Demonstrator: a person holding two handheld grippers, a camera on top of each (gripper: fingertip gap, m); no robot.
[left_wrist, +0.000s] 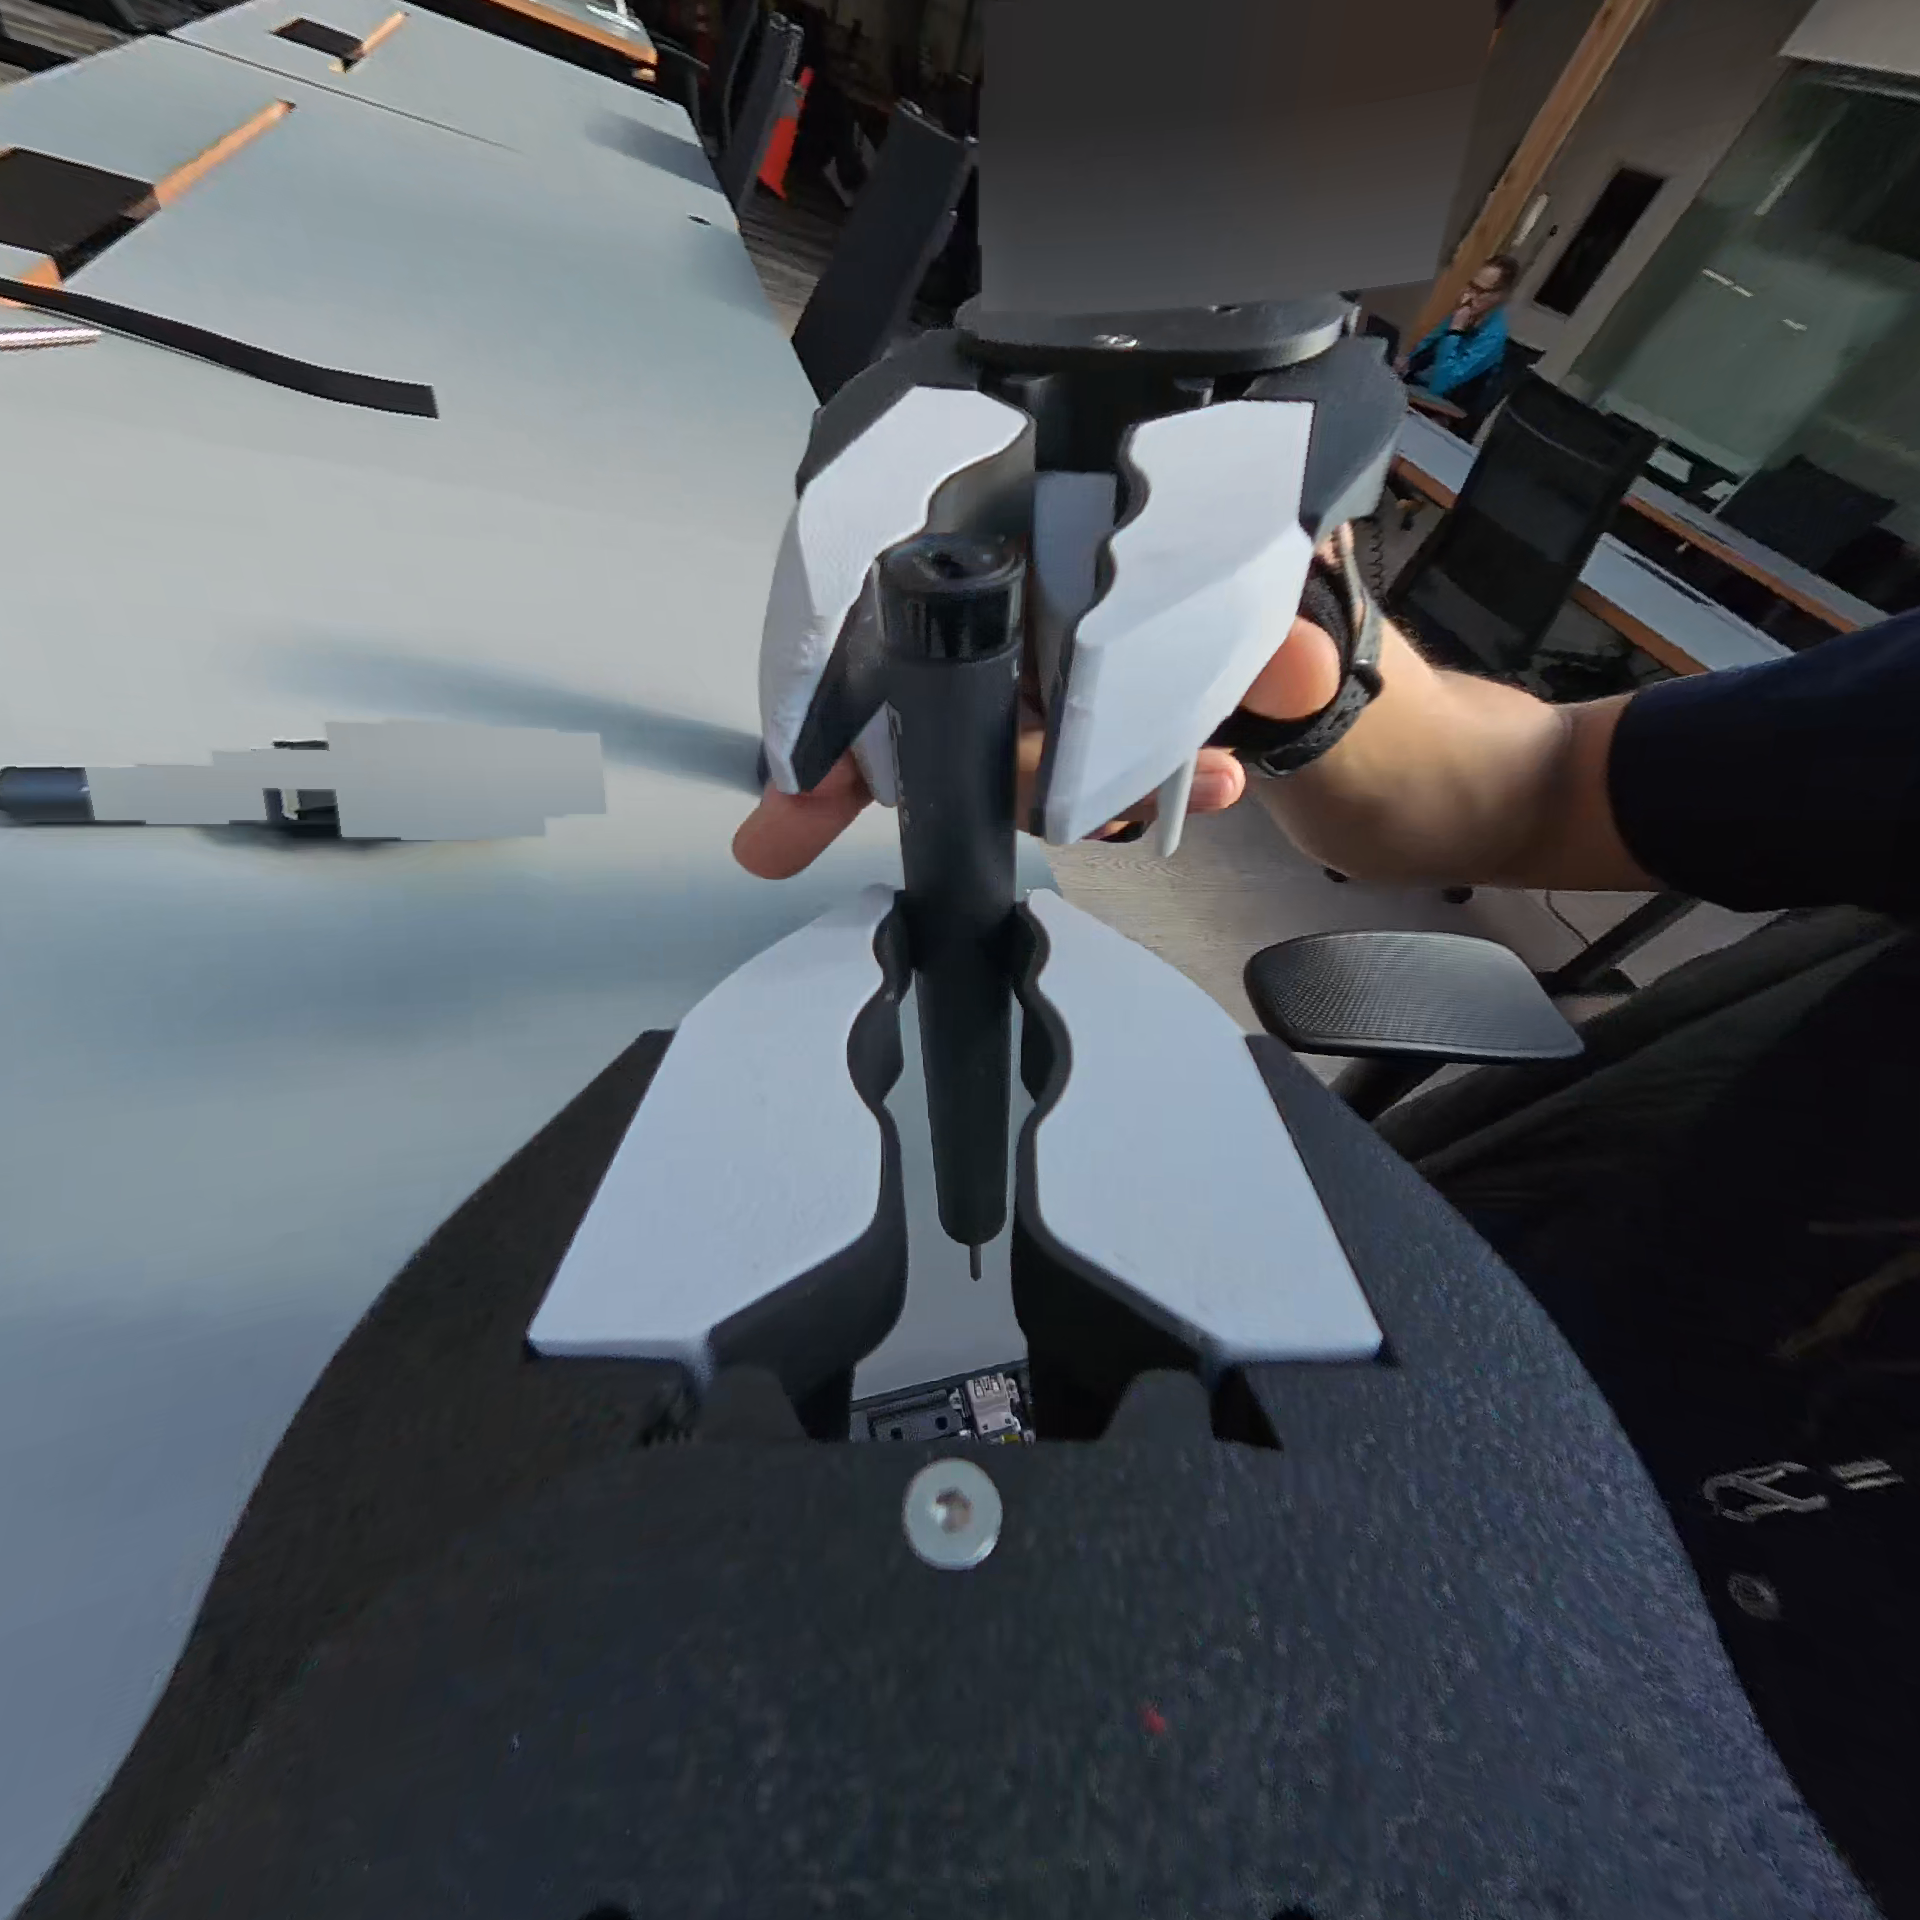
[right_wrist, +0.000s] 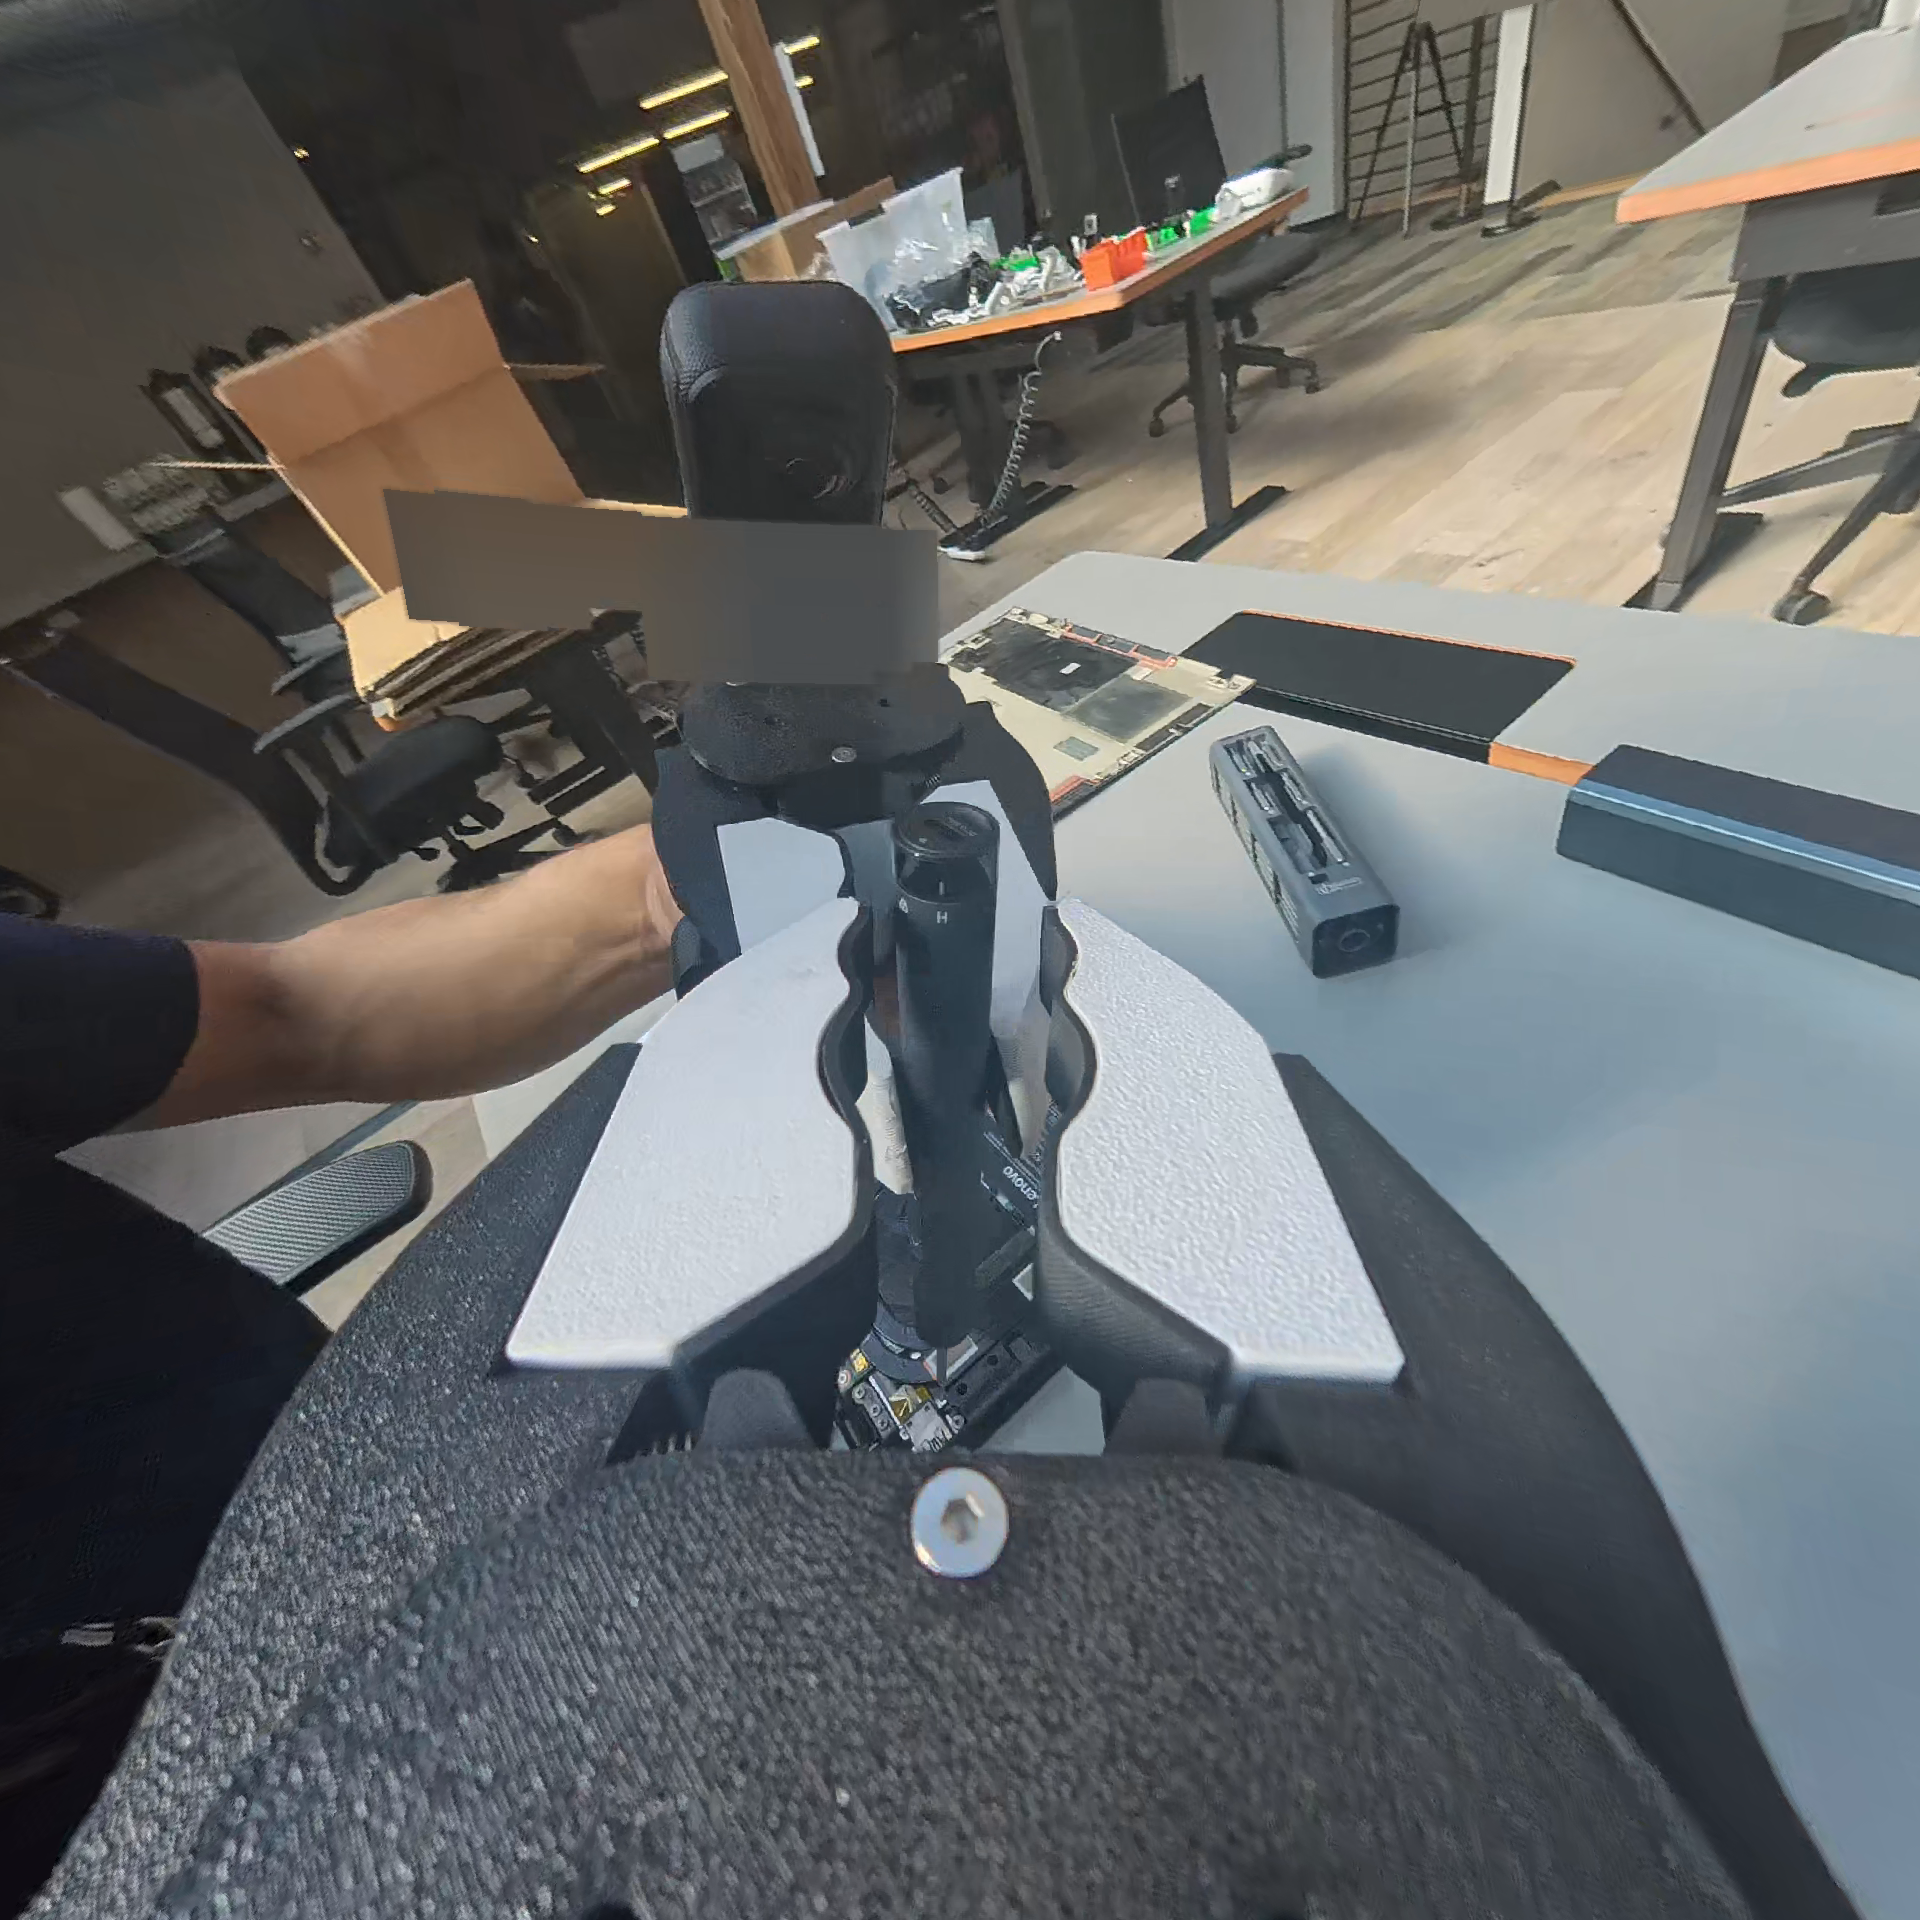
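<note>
While both grippers meet over the grey table (right_wrist: 1558, 1091), one black screwdriver (left_wrist: 954, 935) stands near upright, bit down: left gripper (left_wrist: 956, 914) clamped on it, right gripper (right_wrist: 951, 925) around its shaft, grip unclear.

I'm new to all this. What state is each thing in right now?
left gripper: shut on the screwdriver shaft.
right gripper: open, straddling the screwdriver's top, gaps either side.
screwdriver: upright, bit pointing down.
bit case: open, lying flat.
laptop base: cover off, boards exposed.
</note>
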